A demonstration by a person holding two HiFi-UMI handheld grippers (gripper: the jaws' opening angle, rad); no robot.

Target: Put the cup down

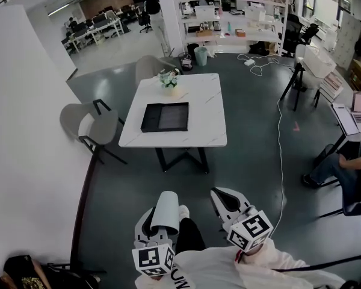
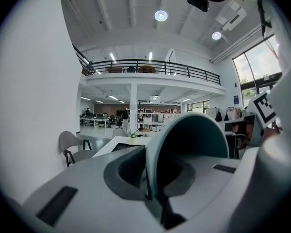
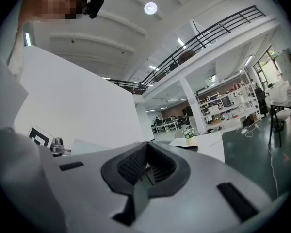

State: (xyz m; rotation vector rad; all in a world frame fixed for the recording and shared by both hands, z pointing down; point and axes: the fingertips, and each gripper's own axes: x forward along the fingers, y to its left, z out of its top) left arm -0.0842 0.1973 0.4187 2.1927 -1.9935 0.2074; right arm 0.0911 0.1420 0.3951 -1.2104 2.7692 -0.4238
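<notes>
Clamping the wall of a pale grey-green plastic cup (image 1: 166, 208) at the lower centre of the head view, the left gripper (image 1: 158, 224) held it above the floor. Just right of it, the right gripper (image 1: 227, 203) had its jaws together, empty. The white marble-topped table (image 1: 198, 125) with its black rectangular tray (image 1: 165, 117) stood well apart at mid-frame, so the setting-down was not yet done.
</notes>
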